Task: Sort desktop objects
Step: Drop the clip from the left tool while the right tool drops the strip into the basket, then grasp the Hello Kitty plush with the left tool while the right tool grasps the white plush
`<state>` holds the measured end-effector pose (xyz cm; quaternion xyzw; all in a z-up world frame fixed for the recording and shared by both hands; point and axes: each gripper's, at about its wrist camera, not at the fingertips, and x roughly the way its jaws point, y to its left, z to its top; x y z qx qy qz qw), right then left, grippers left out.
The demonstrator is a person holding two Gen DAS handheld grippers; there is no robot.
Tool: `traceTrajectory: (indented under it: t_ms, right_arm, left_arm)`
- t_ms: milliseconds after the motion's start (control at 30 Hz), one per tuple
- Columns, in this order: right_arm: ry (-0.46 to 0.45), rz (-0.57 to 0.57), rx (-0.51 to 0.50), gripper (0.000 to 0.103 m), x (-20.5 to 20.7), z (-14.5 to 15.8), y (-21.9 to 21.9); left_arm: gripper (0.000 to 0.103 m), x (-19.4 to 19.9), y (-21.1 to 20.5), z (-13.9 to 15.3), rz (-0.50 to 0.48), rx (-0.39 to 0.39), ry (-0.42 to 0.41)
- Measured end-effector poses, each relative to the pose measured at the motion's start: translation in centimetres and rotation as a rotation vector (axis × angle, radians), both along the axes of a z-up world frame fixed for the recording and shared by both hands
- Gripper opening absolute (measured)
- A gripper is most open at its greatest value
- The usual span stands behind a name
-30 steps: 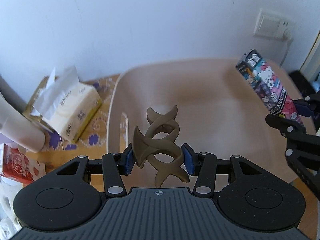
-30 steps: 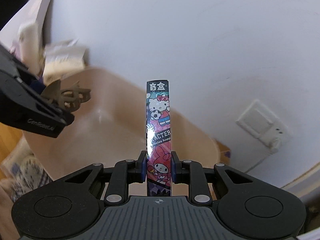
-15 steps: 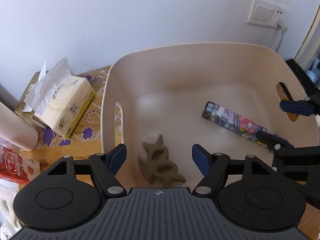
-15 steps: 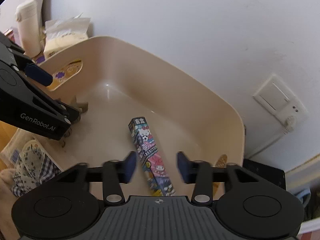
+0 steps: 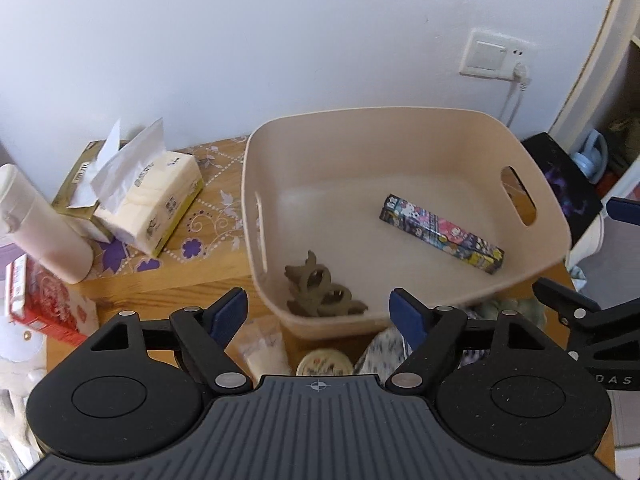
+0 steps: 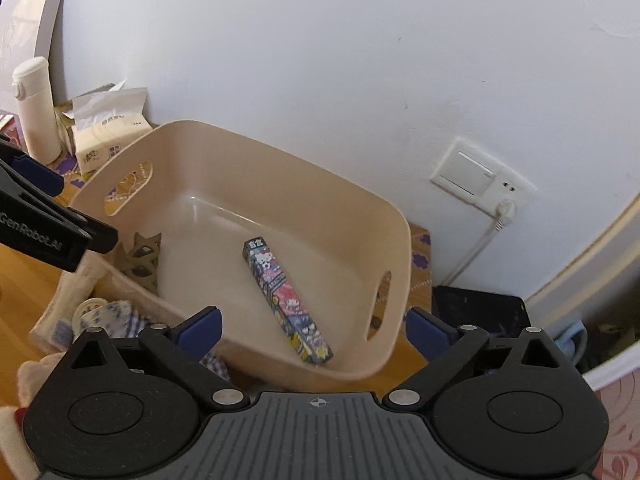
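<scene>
A beige plastic basket [image 5: 532, 264] [image 6: 248, 152] with handle cut-outs stands on the wooden desk. On its floor lie a brown hair claw clip [image 5: 320, 292] [image 6: 142, 258] near the front left corner and a long cartoon-printed box [image 5: 440, 238] [image 6: 286, 298] toward the right. My left gripper [image 5: 320, 314] hangs above the basket's near rim, jaws still opening, nothing between them. My right gripper [image 6: 314, 332] hovers over the near right rim, jaws also opening wide and empty. Each gripper's fingers show at the edge of the other's view.
Left of the basket stand a tissue pack [image 5: 148, 200], a white bottle [image 5: 44, 224] and a red box [image 5: 44, 304]. In front lie a round tin [image 5: 324, 362] and checked cloth [image 6: 116, 316]. A wall socket [image 5: 494, 56] with a cable is behind; a dark object [image 5: 560, 176] sits at the right.
Both grippers let go: the hair clip and the cartoon box dropped into the basket. Both jaws spread wide, and both grippers pulled back and up from the basket.
</scene>
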<state>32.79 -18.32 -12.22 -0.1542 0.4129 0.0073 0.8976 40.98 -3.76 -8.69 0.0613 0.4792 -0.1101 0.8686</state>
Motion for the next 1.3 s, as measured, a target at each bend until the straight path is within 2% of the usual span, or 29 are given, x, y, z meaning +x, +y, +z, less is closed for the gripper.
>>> traceTrajectory:
  t_ms: [233,433,733,900,1033,1300]
  right_arm:
    - [-0.003,0.003,0.017,0.103,-4.6,0.4,0.6]
    - [0.014,0.043,0.019,0.103,-8.2,-0.3,1.5]
    - [0.009,0.086,0.057,0.103,-13.6,-0.4,2.0]
    - [-0.016,0.086,0.074,0.103,-17.1,-0.5,1.6]
    - [-0.006,0.092,0.08,0.103,-19.6,-0.9,1.4]
    - [0.031,0.087,0.096,0.103,-23.1,-2.2,0.3]
  left_arm:
    - [0.083,-4.3,1.0,1.3,-0.027,-0.014,-0.026]
    - [0.083,-7.9,1.2,1.2,-0.038,-0.003,-0.025]
    - [0.083,-13.6,1.6,0.9,0.002,0.012,-0.037]
    - [0.083,-18.1,1.3,1.8,0.01,0.022,-0.1]
    - [0.083,-21.3,1.0,2.1,-0.006,0.03,-0.112]
    - [0.083,-25.1,0.5,0.9,-0.026,0.037,-0.105]
